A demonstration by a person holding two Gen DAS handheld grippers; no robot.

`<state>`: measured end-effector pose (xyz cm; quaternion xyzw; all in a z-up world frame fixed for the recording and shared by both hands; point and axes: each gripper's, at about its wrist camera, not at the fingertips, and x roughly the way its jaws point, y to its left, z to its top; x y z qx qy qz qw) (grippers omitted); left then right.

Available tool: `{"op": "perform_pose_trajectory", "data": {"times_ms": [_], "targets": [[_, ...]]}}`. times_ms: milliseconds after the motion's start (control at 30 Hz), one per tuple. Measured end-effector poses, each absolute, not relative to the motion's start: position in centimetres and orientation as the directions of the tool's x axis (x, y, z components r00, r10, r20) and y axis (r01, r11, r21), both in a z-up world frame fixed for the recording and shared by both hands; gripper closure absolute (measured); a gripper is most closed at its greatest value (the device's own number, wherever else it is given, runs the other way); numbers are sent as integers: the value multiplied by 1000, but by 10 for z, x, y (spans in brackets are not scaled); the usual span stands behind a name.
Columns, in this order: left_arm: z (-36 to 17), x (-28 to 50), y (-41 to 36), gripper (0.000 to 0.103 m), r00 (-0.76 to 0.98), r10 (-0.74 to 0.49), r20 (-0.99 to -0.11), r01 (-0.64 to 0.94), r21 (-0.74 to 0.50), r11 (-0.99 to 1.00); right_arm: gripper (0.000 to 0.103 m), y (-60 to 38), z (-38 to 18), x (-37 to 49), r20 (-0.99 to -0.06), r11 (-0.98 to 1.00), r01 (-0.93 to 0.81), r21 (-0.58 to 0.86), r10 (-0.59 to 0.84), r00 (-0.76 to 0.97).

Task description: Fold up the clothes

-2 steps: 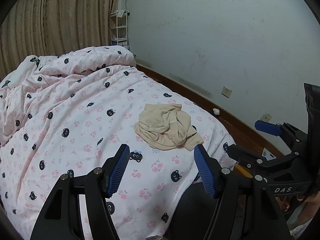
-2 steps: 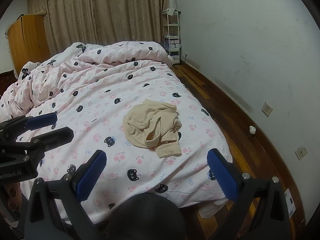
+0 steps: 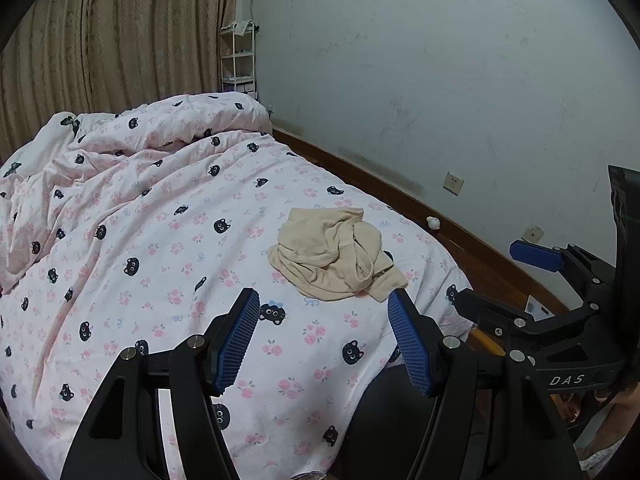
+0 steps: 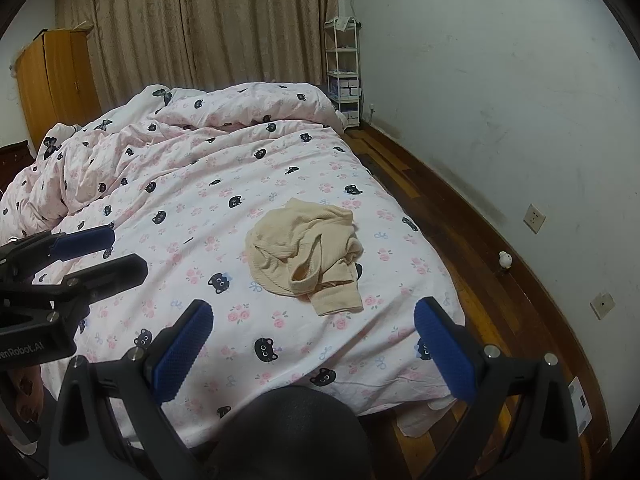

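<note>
A crumpled cream garment (image 3: 336,258) (image 4: 306,254) lies in a heap on the pink bedcover (image 3: 160,248) (image 4: 224,200) with black cat faces, near the bed's foot and right side. My left gripper (image 3: 322,300) hovers above the cover just short of the garment, open, with nothing between its blue pads. It also shows at the left of the right wrist view as the left gripper (image 4: 108,248). My right gripper (image 4: 314,314) is open wide, short of the garment and empty. In the left wrist view the right gripper (image 3: 500,276) shows at the right edge.
A bunched duvet (image 4: 200,120) fills the far half of the bed. Wooden floor (image 4: 460,240) runs between bed and white wall (image 4: 520,100). A small white object (image 4: 505,259) sits by the skirting. A white shelf rack (image 4: 344,68), curtains (image 4: 200,20) and a wooden wardrobe (image 4: 52,80) stand beyond.
</note>
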<state>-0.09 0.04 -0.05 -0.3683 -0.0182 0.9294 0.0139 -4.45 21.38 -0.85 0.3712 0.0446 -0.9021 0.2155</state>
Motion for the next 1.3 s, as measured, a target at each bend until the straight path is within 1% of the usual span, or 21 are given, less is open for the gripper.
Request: {"op": "perform_pose_trajectory", "data": {"times_ms": [133, 633, 1300], "targets": [[-1, -2, 1, 42, -729, 33, -683, -10, -38, -999, 1, 216, -8, -45, -676, -902, 424, 87, -366, -640], [-5, -3, 1, 42, -721, 42, -691, -7, -53, -999, 1, 211, -14, -45, -697, -899, 430, 81, -359, -621], [-6, -6, -4, 41, -720, 57, -691, -14, -68, -998, 1, 211, -12, -47, -696, -899, 429, 83, -360, -621]]}}
